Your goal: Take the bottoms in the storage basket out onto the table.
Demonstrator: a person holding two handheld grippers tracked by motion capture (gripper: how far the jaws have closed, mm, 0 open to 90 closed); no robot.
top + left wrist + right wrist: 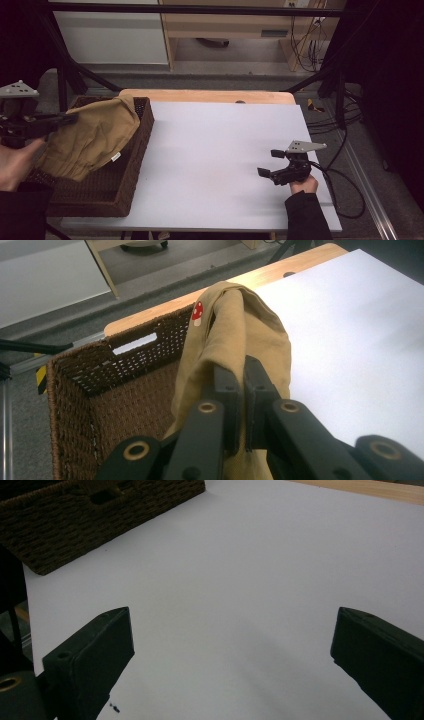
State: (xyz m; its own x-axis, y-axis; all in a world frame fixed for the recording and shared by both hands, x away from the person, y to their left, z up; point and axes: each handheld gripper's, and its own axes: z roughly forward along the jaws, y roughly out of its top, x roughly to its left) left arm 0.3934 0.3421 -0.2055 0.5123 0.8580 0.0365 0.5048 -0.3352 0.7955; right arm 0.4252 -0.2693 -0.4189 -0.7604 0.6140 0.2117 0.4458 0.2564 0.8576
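The left gripper [239, 390] pinches a tan cloth [90, 135], lifted partly from the basket [127, 175] beneath it (much remains inside); the right gripper [271, 162] waits wide open, empty.

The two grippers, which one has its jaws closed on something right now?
The left gripper: its jaws pinch the tan cloth over the wicker basket. The right gripper hangs above the white tabletop, jaws wide apart, nothing between them.
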